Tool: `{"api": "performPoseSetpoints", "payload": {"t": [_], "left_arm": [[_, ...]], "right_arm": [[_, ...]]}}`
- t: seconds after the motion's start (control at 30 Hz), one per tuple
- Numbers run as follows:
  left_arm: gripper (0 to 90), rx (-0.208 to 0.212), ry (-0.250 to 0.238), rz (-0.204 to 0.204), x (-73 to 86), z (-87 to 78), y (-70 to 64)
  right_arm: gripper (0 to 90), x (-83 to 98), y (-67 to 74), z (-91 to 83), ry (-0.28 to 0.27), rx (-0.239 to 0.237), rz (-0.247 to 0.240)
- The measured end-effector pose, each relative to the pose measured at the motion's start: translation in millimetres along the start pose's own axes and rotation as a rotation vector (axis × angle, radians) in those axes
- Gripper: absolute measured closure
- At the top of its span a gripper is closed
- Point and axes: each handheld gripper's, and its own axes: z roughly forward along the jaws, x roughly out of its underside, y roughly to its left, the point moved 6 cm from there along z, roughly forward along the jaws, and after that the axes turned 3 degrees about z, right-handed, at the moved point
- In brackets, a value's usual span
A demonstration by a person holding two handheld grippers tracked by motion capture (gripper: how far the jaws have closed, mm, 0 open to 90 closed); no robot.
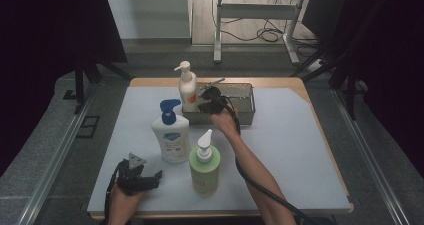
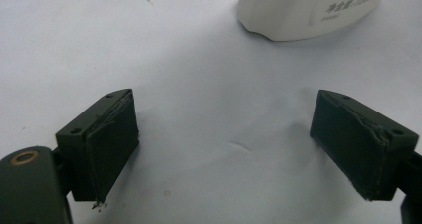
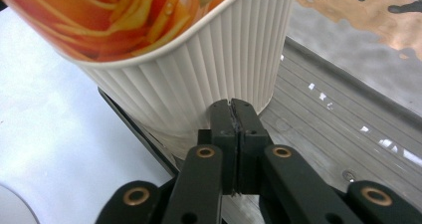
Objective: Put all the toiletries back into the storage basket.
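The right tongs (image 3: 233, 115) were pressed fully closed on nothing, tips against the ribbed base of the orange-labelled pump bottle (image 1: 187, 87) standing in the metal tray (image 1: 247, 104). The left tongs (image 2: 226, 149) lay spread wide on the desk (image 1: 295, 135) — near the blue-pump bottle (image 1: 171, 135).

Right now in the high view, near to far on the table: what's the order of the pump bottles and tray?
Green pump bottle → white pump bottle with blue pump → white pump bottle with orange label, standing in the metal tray.
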Motion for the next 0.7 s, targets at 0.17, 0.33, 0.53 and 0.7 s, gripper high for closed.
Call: {"api": "performPoseSetpoints", "payload": {"t": [0.17,0.33,0.53,0.7], "left_arm": [[11.3,0.000,0.000,0.000,0.0,0.0,0.0],[11.3,0.000,-0.001,0.000,0.0,0.0,-0.1],[11.3,-0.001,-0.002,0.000,0.1,0.0,-0.1],[11.3,-0.001,-0.003,0.000,0.1,0.0,-0.1]], "right_arm": [[84.6,0.0,-0.7,-4.1,-0.015,-0.006,-0.003],[82.8,-0.4,-2.4,-11.3,-0.024,-0.011,-0.015],[77.6,-2.5,-0.6,-22.9,-0.047,-0.012,-0.031],[67.6,-4.1,-0.5,-33.4,-0.066,-0.012,-0.052]]}}
